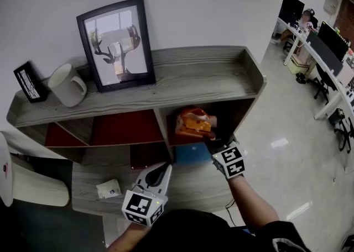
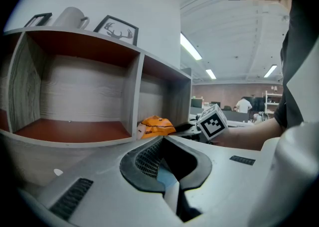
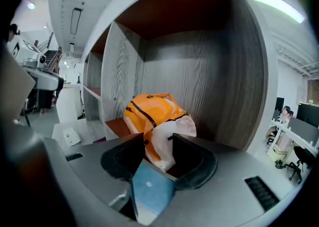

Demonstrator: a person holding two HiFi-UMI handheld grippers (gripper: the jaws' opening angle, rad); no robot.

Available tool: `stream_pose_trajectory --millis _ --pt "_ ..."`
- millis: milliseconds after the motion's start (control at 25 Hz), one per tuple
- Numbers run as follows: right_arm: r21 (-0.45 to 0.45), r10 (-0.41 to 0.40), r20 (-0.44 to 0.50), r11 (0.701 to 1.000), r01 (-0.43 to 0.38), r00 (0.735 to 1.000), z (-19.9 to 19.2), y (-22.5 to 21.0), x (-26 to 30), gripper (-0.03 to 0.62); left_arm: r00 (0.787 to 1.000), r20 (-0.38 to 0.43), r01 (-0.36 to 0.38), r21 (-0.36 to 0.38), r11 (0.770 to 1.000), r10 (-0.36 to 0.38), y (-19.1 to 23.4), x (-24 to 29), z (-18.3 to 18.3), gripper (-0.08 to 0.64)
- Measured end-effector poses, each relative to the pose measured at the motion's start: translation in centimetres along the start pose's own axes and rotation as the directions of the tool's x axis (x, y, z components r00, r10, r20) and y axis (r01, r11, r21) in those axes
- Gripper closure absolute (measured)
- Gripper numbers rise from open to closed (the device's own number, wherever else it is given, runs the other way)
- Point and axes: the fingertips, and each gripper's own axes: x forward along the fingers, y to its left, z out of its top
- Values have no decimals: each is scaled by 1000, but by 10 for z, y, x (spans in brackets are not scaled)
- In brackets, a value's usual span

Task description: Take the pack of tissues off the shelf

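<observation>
Pack of tissues (image 1: 193,124), orange and white, lies in the right-hand compartment of the shelf (image 1: 215,74) in the head view. My right gripper (image 1: 213,138) reaches in to it and my left gripper (image 1: 164,169) hangs lower, in front of the shelf.

In the left gripper view my jaws are pressed together on nothing, with the pack well ahead.

In the right gripper view my jaws clasp the pack's near end, plastic touching both pads.

I judge this the grasping step. Next I need a firm hold, then a straight pull out past the divider.
</observation>
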Motion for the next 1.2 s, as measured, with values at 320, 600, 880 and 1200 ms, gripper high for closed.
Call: stream_pose_trajectory --millis 320,600,880,1200 --pt "-34 22 8 999 -22 1000 1 7 -8 502 1000 1 -17 -10 1000 17 -9 -3 -2 548" --pt "-54 29 60 998 -26 998 10 6 -30 546 999 8 -32 -24 999 32 -20 -2 -2 548" --pt "-74 41 125 997 -32 991 23 4 -58 560 998 -5 -57 -30 998 57 -33 -3 -6 548" --pt "-121 78 194 991 -55 978 36 17 -92 566 995 2 -95 -46 994 95 -32 -11 -6 548"
